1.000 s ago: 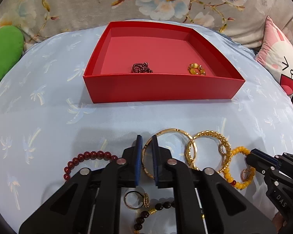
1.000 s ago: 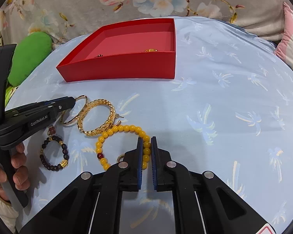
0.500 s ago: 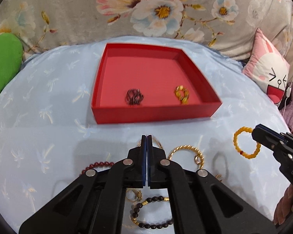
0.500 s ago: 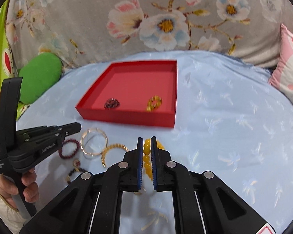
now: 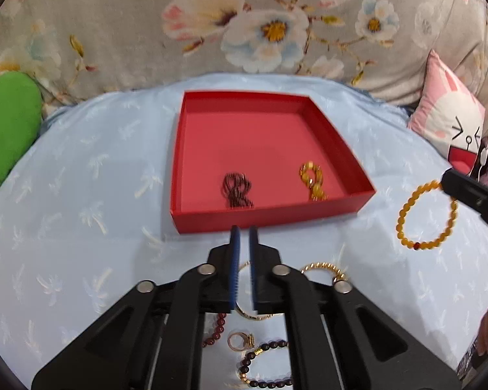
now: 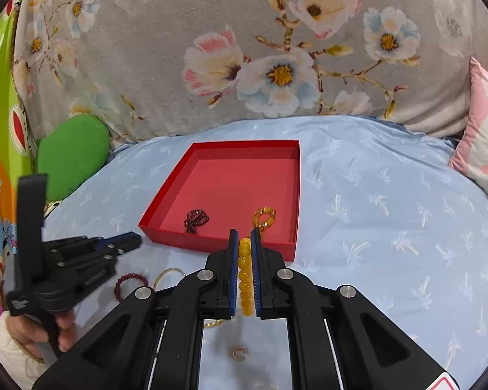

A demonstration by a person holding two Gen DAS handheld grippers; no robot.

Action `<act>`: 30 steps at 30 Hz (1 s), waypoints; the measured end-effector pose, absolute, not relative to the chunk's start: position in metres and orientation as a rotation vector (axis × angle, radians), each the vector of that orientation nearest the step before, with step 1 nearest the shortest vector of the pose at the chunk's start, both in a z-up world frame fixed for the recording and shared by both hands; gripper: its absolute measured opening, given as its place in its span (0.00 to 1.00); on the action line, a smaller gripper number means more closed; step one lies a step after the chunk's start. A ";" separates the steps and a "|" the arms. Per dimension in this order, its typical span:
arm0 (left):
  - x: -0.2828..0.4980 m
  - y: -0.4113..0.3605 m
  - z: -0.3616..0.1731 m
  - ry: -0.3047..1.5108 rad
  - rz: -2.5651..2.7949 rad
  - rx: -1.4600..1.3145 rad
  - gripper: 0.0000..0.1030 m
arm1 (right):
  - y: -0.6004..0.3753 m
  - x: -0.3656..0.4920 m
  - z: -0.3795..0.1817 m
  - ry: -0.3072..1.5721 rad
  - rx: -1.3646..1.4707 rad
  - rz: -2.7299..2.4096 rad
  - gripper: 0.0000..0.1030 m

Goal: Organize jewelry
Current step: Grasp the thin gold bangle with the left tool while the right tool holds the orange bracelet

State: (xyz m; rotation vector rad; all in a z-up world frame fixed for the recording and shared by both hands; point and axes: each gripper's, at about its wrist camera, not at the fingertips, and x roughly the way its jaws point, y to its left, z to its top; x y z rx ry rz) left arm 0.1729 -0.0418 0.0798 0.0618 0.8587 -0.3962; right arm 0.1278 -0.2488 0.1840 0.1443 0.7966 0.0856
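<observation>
A red tray (image 5: 211,219) (image 6: 288,195) sits on the light blue cloth and holds a dark bead string (image 5: 237,190) (image 6: 195,221) and an amber piece (image 5: 313,180) (image 6: 264,217). My right gripper (image 6: 244,239) is shut on a yellow bead bracelet (image 6: 245,276), which hangs in the air right of the tray in the left wrist view (image 5: 427,216). My left gripper (image 5: 244,232) is raised before the tray's near wall, its jaws a narrow gap apart with nothing between them. It also shows in the right wrist view (image 6: 127,242).
On the cloth lie a thin gold bangle (image 5: 253,313), a twisted gold bangle (image 5: 323,268), a dark red bead bracelet (image 6: 130,284), a ring (image 5: 240,341), a black bead bracelet (image 5: 263,367) and a small gold hoop (image 6: 240,352). A green cushion (image 5: 6,136) and a pink pillow (image 5: 449,126) flank the cloth.
Both grippers rose from the jewelry on the cloth toward the tray. My right gripper lifted the yellow bead bracelet. My left gripper closed fully, then parted slightly.
</observation>
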 end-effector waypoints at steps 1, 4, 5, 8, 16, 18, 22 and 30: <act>0.173 -0.042 0.074 0.869 -0.394 0.066 0.28 | -0.249 0.126 0.183 0.799 0.150 0.087 0.07; 0.171 -0.047 0.055 0.872 -0.367 0.101 0.43 | -0.248 0.119 0.178 0.809 0.165 0.094 0.07; 0.170 -0.049 0.049 0.883 -0.367 0.111 0.43 | -0.248 0.118 0.176 0.813 0.168 0.097 0.07; 0.170 -0.053 0.034 0.911 -0.369 0.124 0.43 | -0.247 0.115 0.172 0.821 0.171 0.101 0.07; 0.161 -0.064 0.014 0.930 -0.375 0.175 0.54 | -0.247 0.116 0.167 0.834 0.183 0.107 0.07; 0.162 -0.066 0.010 0.940 -0.369 0.175 0.55 | -0.247 0.118 0.166 0.837 0.186 0.105 0.07; 0.158 -0.072 0.008 0.920 -0.355 0.205 0.59 | -0.248 0.119 0.163 0.843 0.194 0.101 0.07; 0.157 -0.070 0.018 0.933 -0.358 0.169 0.50 | -0.247 0.110 0.160 0.849 0.211 0.103 0.07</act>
